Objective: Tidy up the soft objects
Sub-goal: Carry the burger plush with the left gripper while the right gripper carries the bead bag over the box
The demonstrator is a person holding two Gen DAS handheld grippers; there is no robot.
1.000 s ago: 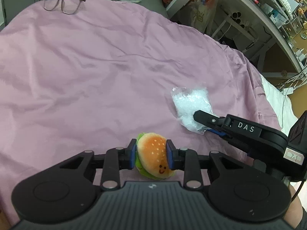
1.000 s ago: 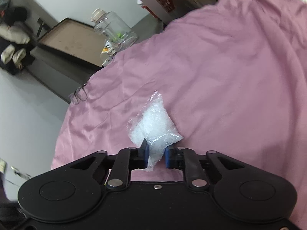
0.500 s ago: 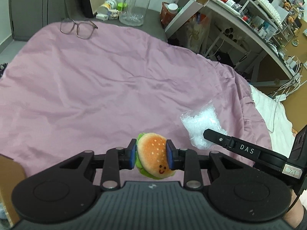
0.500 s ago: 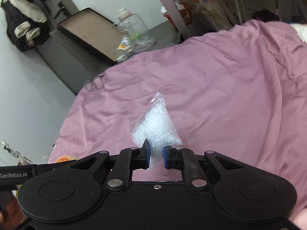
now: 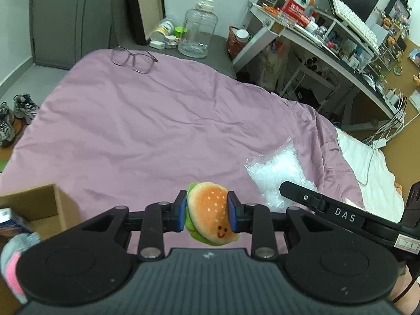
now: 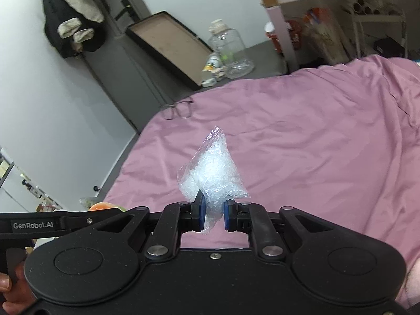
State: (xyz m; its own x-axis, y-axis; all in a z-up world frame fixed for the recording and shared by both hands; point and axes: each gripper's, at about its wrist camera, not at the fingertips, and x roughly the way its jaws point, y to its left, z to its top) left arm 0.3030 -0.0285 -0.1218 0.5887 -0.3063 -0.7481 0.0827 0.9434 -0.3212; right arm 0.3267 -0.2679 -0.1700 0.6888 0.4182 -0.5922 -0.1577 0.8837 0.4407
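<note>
So the left wrist view is the only one where you get the whole burger toy [image 5: 208,214]: little plush burger with a smiley face, jaws of the left gripper [image 5: 207,214] clenched on it from both sides, held up above the pink bedspread [image 5: 157,126]. From the right wrist view all you see of it is a sliver of orange and green poking out behind the other tool's arm.

Flip side: the right wrist view shows the plastic bag [image 6: 212,170] properly, a clear crinkly bag of white bits, with the right gripper [image 6: 213,214] pinching its lower corner, jaws closed tight on the plastic, the rest of the bag sticking up past the pads. In the left view the bag sits partly behind the right gripper's finger, so you can't see the pinch from there. It's off the bed too.

Only the left view catches the cardboard box [image 5: 39,204] at the lower left edge of the frame, open, beside the bed, with something sock-like, grey and pink, in the near corner. Also a pair of sneakers [image 5: 15,115] on the floor.

Both views show the glasses [image 5: 134,59] lying at the far edge of the bedspread and a big clear jug [image 5: 198,32] beyond them. Cluttered desk shelves off to the right. Nothing on the bedspread between the grippers and the glasses.
</note>
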